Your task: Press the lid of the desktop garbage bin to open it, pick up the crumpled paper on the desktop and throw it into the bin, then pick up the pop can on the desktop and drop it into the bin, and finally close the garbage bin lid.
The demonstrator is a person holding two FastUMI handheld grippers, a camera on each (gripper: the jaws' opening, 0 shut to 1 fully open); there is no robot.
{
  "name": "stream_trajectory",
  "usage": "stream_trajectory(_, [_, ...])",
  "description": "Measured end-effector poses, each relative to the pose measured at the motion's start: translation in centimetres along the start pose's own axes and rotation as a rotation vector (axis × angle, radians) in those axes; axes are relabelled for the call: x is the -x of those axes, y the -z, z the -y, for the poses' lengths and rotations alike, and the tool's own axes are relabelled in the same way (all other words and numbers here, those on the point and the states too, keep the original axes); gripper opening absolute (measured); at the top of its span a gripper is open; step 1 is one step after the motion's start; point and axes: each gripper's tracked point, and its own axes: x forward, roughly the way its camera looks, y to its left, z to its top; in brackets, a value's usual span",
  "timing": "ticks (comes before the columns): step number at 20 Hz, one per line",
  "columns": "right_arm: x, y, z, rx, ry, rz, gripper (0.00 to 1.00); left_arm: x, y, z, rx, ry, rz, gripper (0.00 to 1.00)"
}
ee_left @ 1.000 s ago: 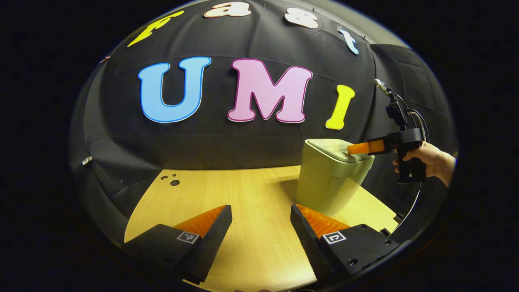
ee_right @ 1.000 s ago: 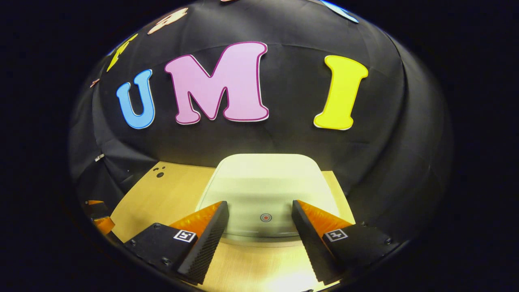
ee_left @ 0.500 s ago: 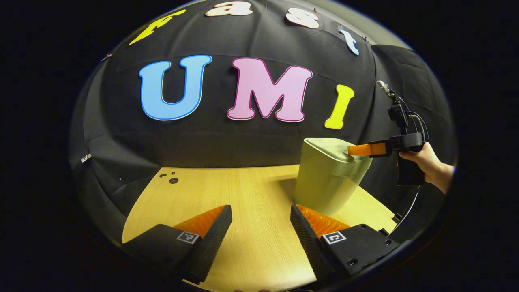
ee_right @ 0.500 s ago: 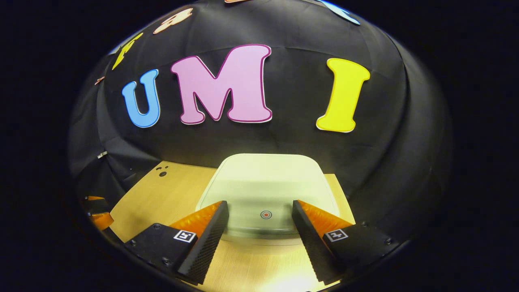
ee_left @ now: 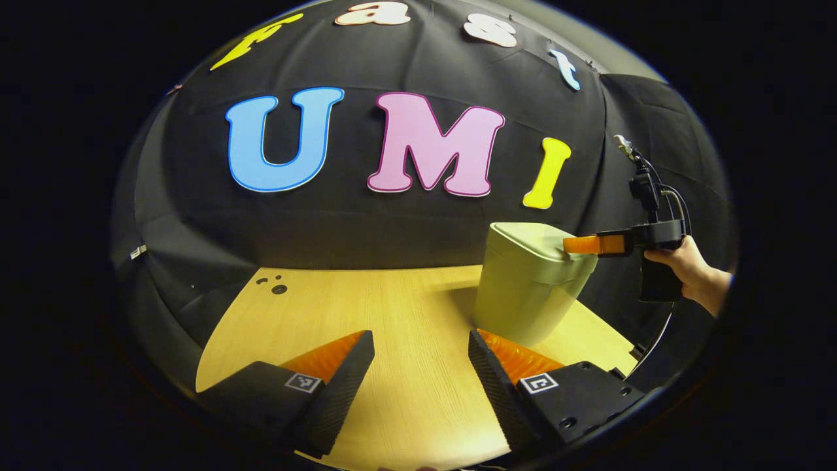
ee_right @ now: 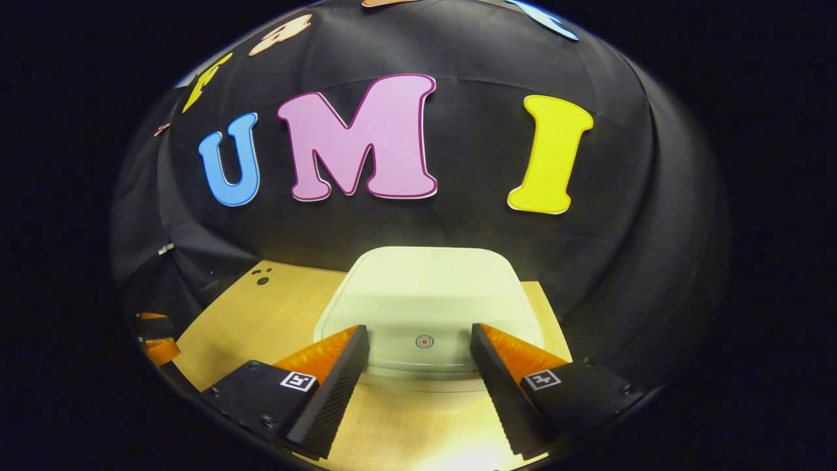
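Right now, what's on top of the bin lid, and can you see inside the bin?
The right gripper has its open fingers over the near edge of the closed lid, flanking a small red target mark; contact is unclear. The closed lid hides the bin interior.

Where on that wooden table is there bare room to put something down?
The widest bare patch of table runs from the left gripper to the cable holes by the back cloth. The right end is crowded: the garbage bin stands there, with the right gripper over its lid.
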Motion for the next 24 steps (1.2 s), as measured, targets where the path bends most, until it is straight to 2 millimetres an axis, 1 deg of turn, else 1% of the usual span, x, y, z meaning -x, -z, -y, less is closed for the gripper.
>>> stream_trajectory(5, [1.3,-1.3,-1.2,0.008,-0.033,0.063,0.99,0.1,-0.1,-0.3,0.0,0.0,0.001,0.94])
stream_trajectory(9, [3.5,-2.2,-2.7,-0.01,-0.064,0.11,0.99,-0.1,-0.4,-0.4,-0.002,-0.001,0.009,0.94])
stream_trajectory(13, [5.9,-2.7,-4.1,-0.003,-0.095,0.147,0.99,-0.2,-0.7,-0.1,-0.005,0.009,0.013,0.94])
stream_trajectory(17, [8.2,-2.5,-5.6,0.02,-0.127,0.167,0.99,-0.2,-0.7,0.1,-0.016,0.018,0.006,0.94])
stream_trajectory(19, [9.2,-2.3,-6.3,0.025,-0.138,0.175,0.99,-0.2,-0.6,-0.1,-0.028,0.011,-0.003,0.94])
stream_trajectory(24, [11.0,-1.2,-8.4,0.006,-0.152,0.182,0.99,0.3,-1.5,-0.5,-0.026,0.014,0.03,0.94])
